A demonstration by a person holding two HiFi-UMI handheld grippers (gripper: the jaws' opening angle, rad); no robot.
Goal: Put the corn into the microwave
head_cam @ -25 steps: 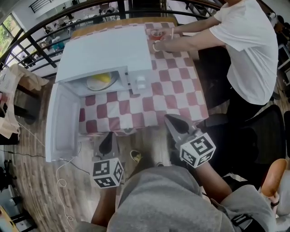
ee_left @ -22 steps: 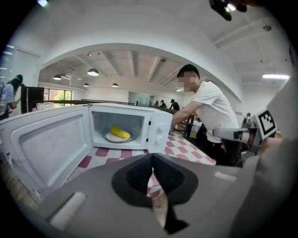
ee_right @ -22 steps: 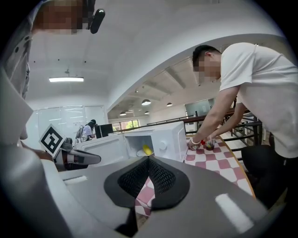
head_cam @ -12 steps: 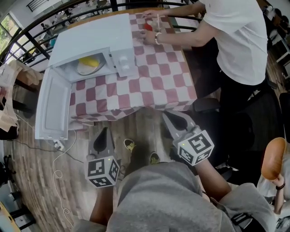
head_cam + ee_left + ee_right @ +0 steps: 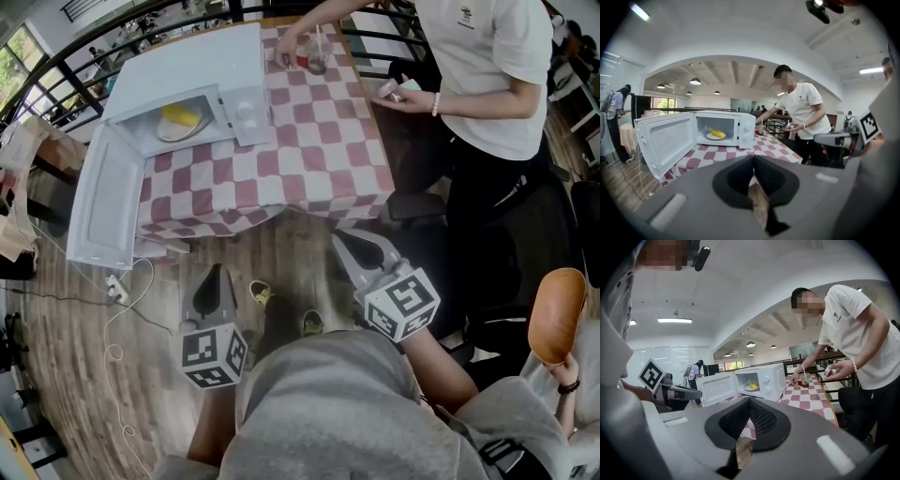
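The yellow corn [image 5: 181,117] lies on a plate inside the white microwave [image 5: 187,70], whose door [image 5: 101,202] hangs wide open to the left. The left gripper view shows the corn [image 5: 717,133] in the open cavity, and it appears small in the right gripper view too [image 5: 753,386]. My left gripper [image 5: 215,275] is shut and empty, held over the wooden floor short of the table. My right gripper [image 5: 352,249] is also shut and empty, just off the table's front edge. The jaws meet in both gripper views [image 5: 753,157] [image 5: 750,401].
The microwave stands on a table with a red-and-white checked cloth [image 5: 281,159]. A person in a white shirt [image 5: 487,66] leans over its far right corner, one hand at a cup with a straw [image 5: 314,61]. A chair [image 5: 422,202] stands at the right, and a power strip with cable [image 5: 117,291] lies on the floor.
Both grippers have drawn back from the table, which now lies farther off. The person in white has taken one hand off the cup and straightened up.
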